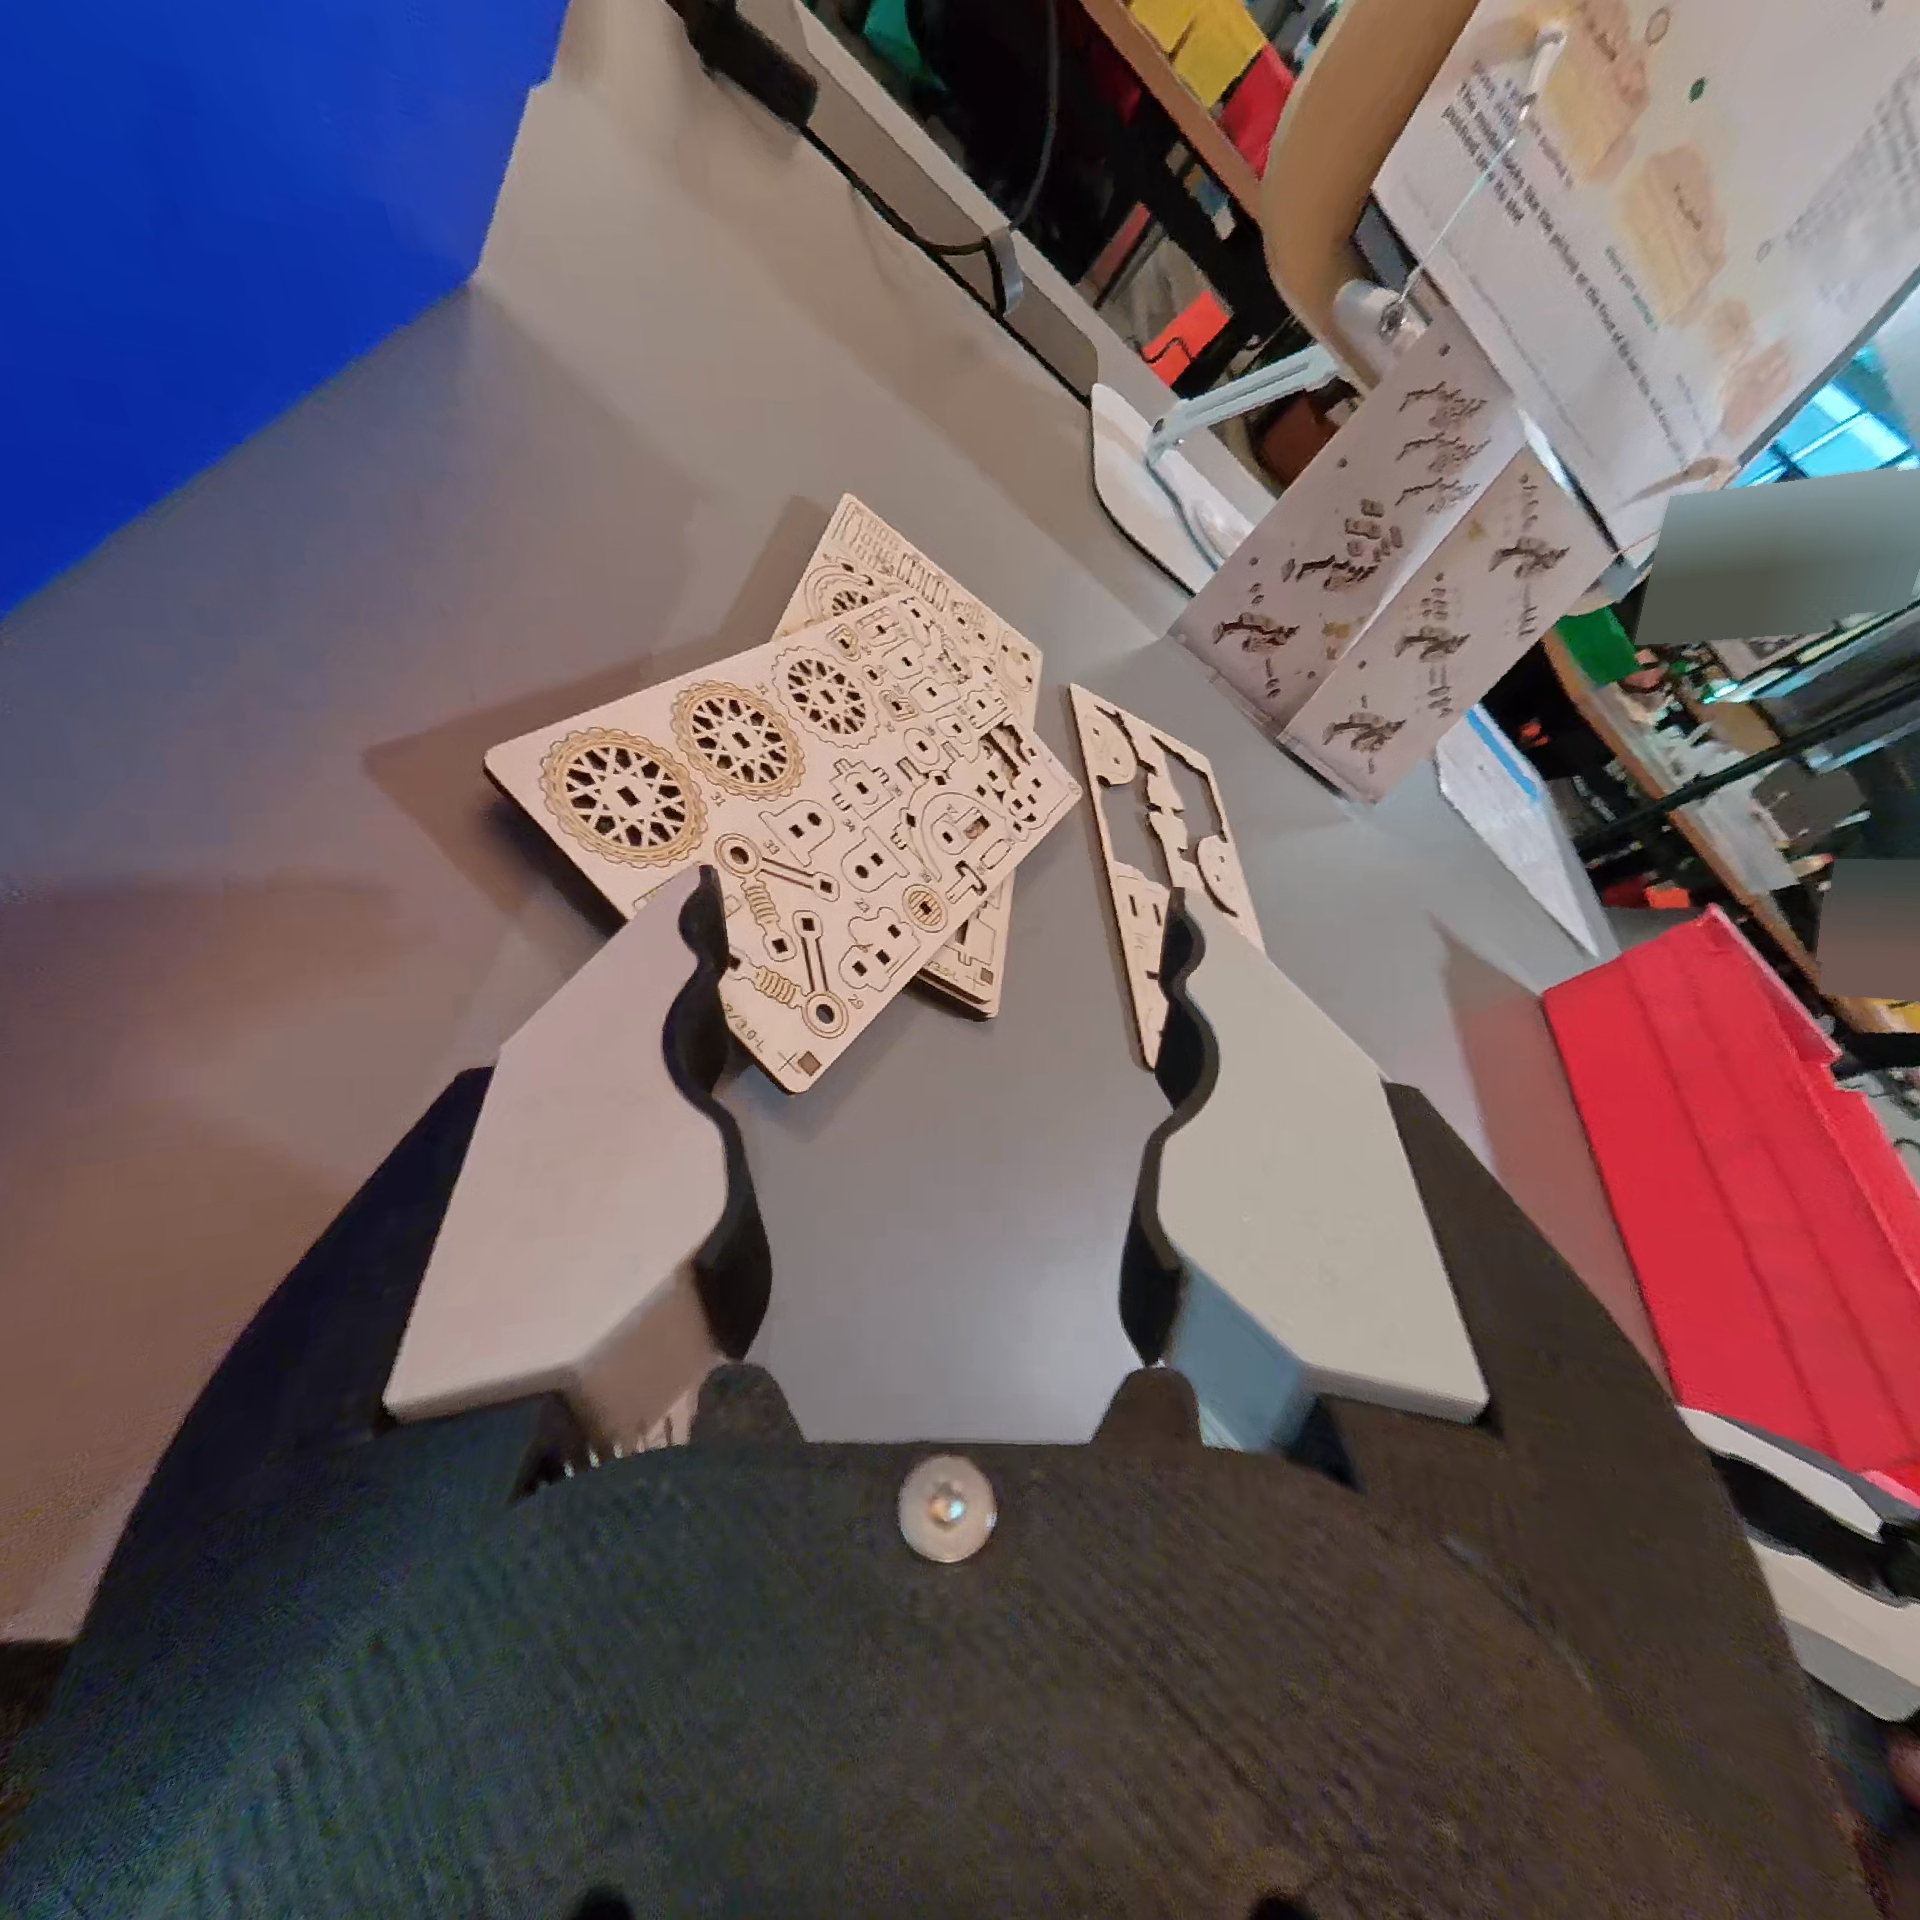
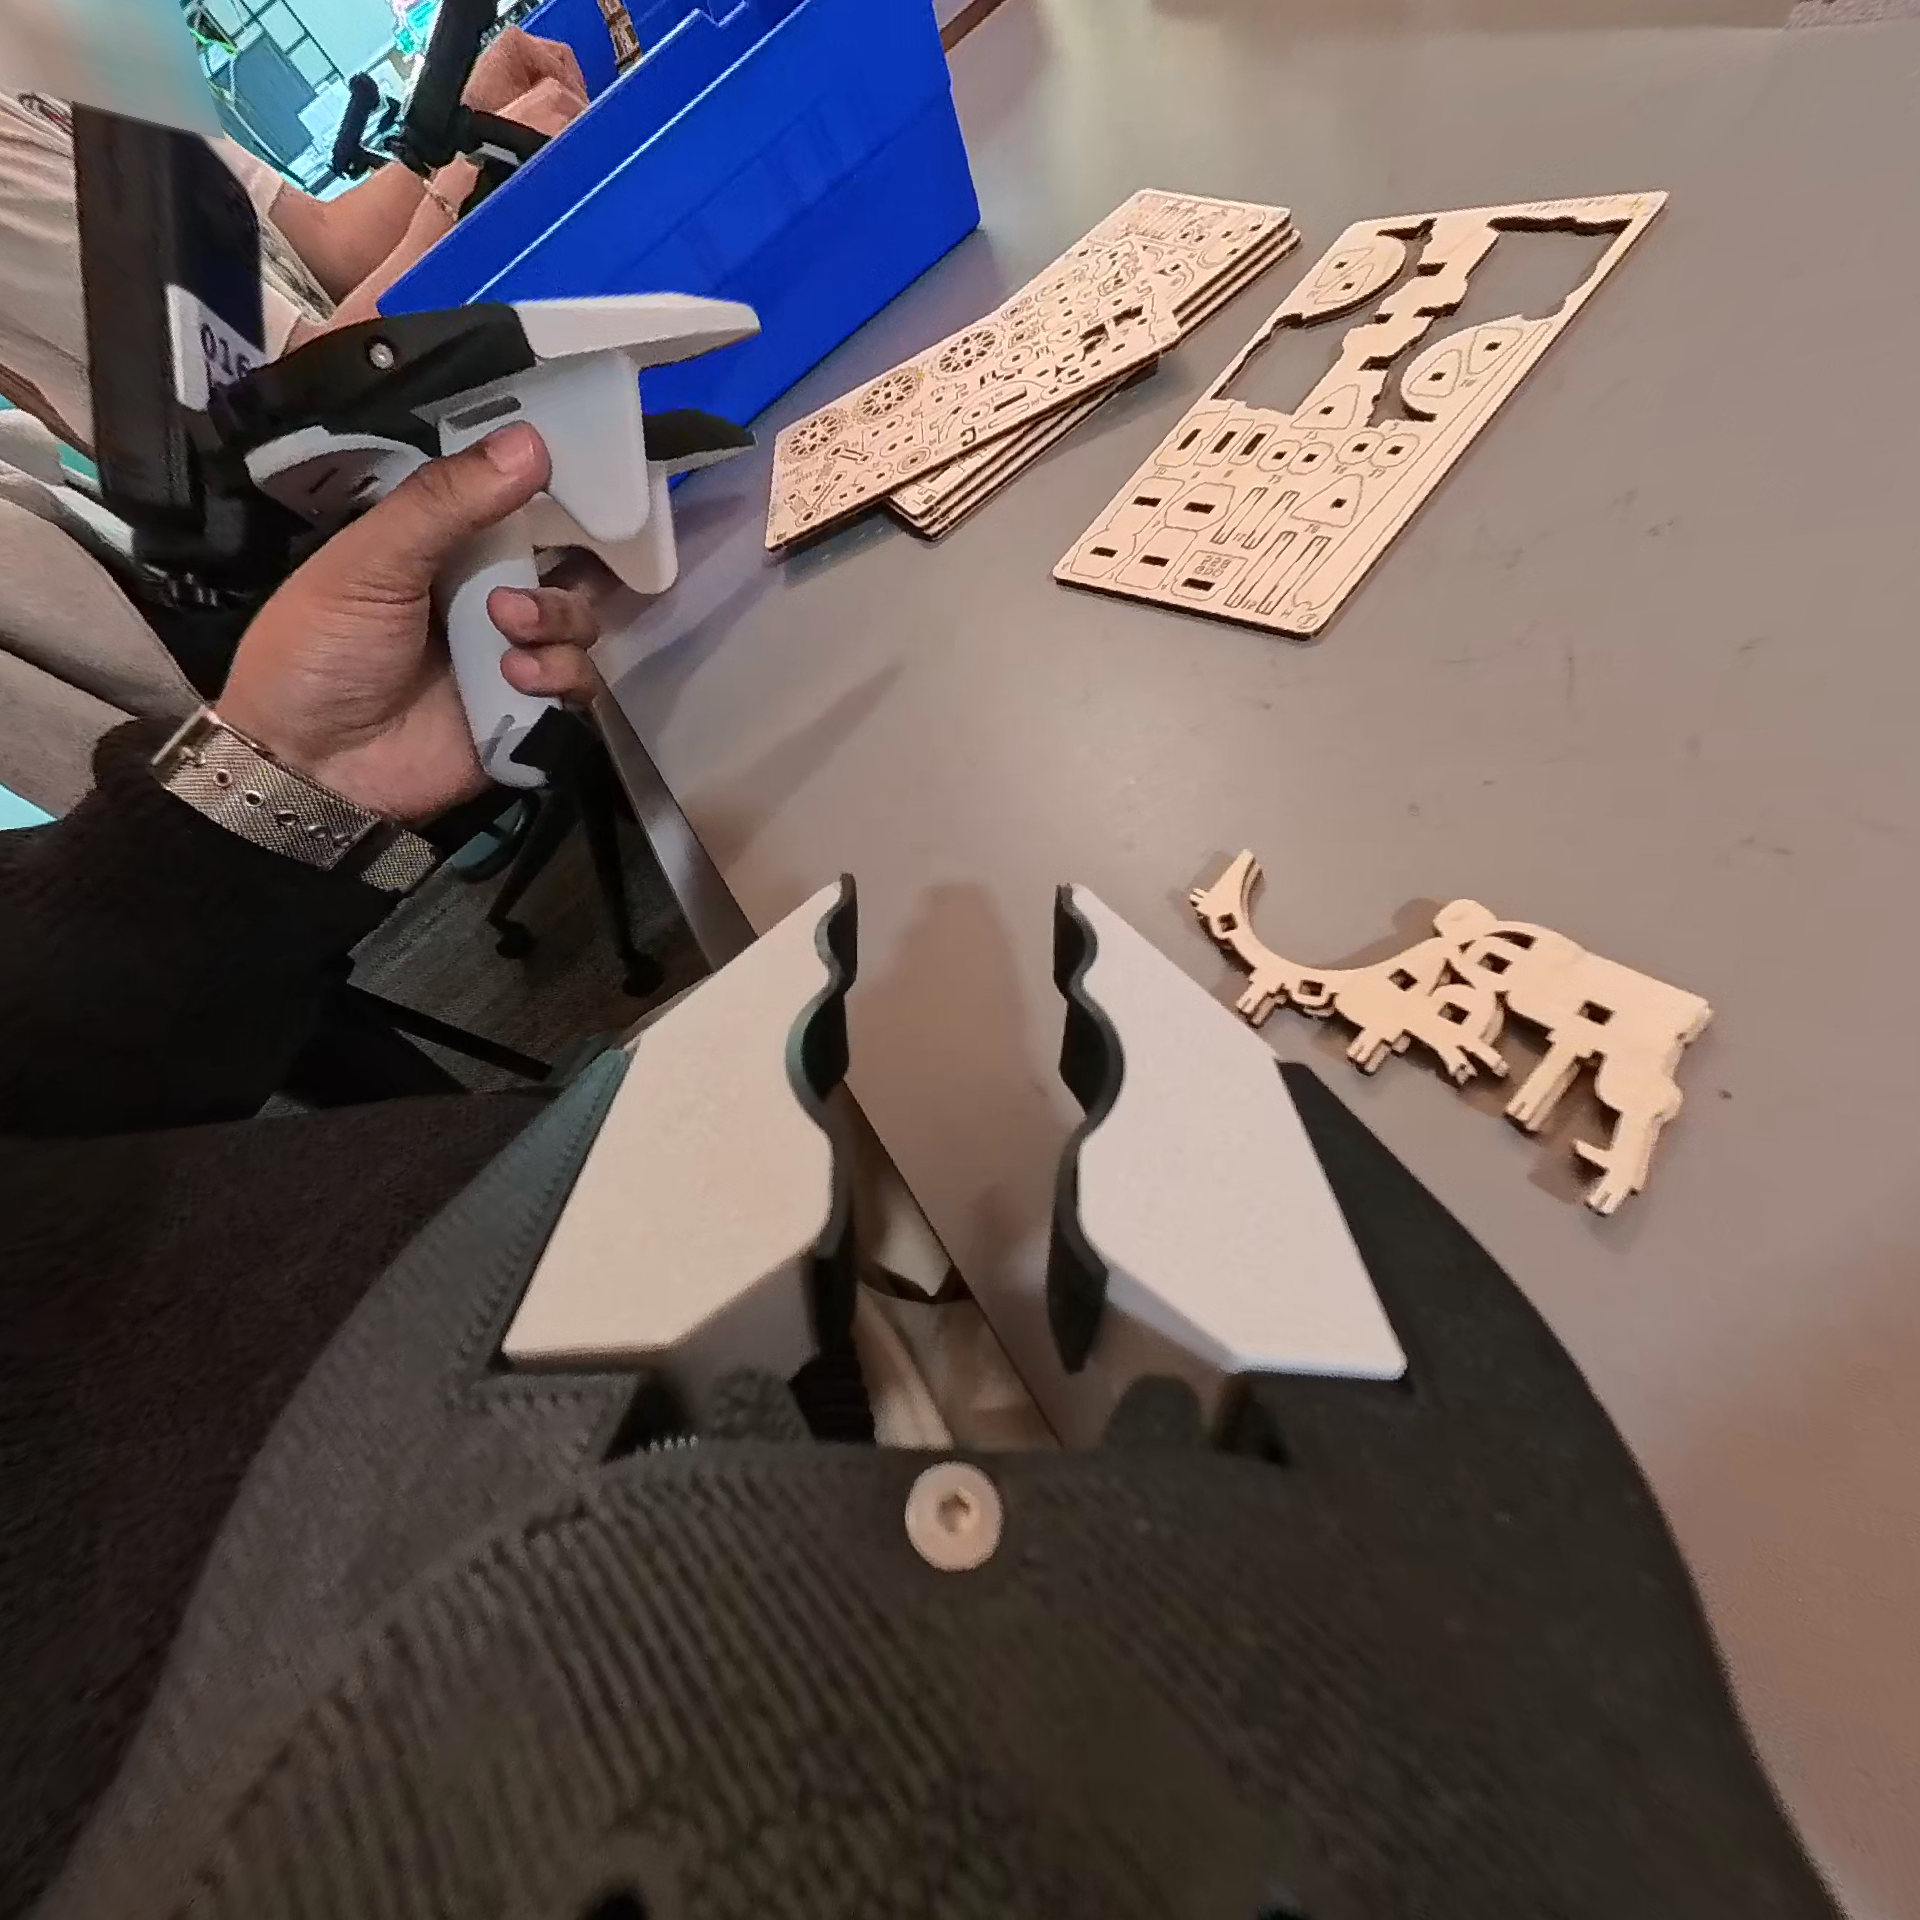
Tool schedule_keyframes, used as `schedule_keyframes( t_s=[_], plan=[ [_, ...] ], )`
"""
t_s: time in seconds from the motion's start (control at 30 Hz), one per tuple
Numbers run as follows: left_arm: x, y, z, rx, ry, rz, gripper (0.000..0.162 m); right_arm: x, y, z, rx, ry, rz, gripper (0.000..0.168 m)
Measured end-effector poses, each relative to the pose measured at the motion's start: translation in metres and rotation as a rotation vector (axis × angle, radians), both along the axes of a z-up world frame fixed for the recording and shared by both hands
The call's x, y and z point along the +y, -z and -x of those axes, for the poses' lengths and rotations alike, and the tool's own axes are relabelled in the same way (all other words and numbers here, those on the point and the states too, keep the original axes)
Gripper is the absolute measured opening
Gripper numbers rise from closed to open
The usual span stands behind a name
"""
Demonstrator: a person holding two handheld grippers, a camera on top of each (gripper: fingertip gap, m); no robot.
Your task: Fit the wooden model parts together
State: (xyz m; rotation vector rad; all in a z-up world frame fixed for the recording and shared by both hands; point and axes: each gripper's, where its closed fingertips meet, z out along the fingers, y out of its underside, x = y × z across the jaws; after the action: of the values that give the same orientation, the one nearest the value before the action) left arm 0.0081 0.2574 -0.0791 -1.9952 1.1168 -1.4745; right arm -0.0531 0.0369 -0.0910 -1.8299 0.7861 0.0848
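A stack of laser-cut wooden part sheets (image 1: 821,821) lies on the grey table (image 1: 935,1247); it also shows in the right wrist view (image 2: 997,384). A partly emptied sheet (image 1: 1153,831) lies to its right, also seen in the right wrist view (image 2: 1351,416). Loose cut-out wooden pieces (image 2: 1455,997) lie overlapped near the table's front edge. My left gripper (image 1: 940,914) is open and empty, held above the table just short of the sheets. My right gripper (image 2: 954,904) is open and empty, left of the loose pieces. The left gripper (image 2: 665,374) shows in a hand at the table's left edge.
A blue bin (image 2: 727,208) stands left of the sheets. A red bin (image 1: 1745,1174) is at the right. A patterned box (image 1: 1382,582), an instruction sheet (image 1: 1683,208) on a stand and a white lamp base (image 1: 1153,468) stand behind. The table edge (image 2: 665,821) runs at left. About 25 cm separates my left fingertips from my right.
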Motion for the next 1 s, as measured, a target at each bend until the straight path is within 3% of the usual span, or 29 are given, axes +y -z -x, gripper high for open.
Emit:
schedule_keyframes(
  t_s=[0.17, 0.43, 0.73, 1.0],
  plan=[
    [-0.003, -0.017, -0.002, -0.109, 0.021, 0.018, 0.073, 0.002, 0.001, 0.003, -0.004, -0.011, 0.006, 0.037],
    [-0.031, -0.028, -0.004, -0.158, 0.14, -0.092, 0.071, 0.005, 0.002, 0.007, -0.016, -0.027, 0.018, 0.037],
    [-0.092, -0.025, 0.0, -0.169, 0.377, -0.23, 0.069, 0.01, -0.002, 0.017, -0.045, -0.062, 0.012, 0.034],
    [-0.125, -0.017, 0.006, -0.154, 0.507, -0.213, 0.068, 0.01, -0.008, 0.019, -0.078, -0.07, -0.002, 0.029]
  ],
)
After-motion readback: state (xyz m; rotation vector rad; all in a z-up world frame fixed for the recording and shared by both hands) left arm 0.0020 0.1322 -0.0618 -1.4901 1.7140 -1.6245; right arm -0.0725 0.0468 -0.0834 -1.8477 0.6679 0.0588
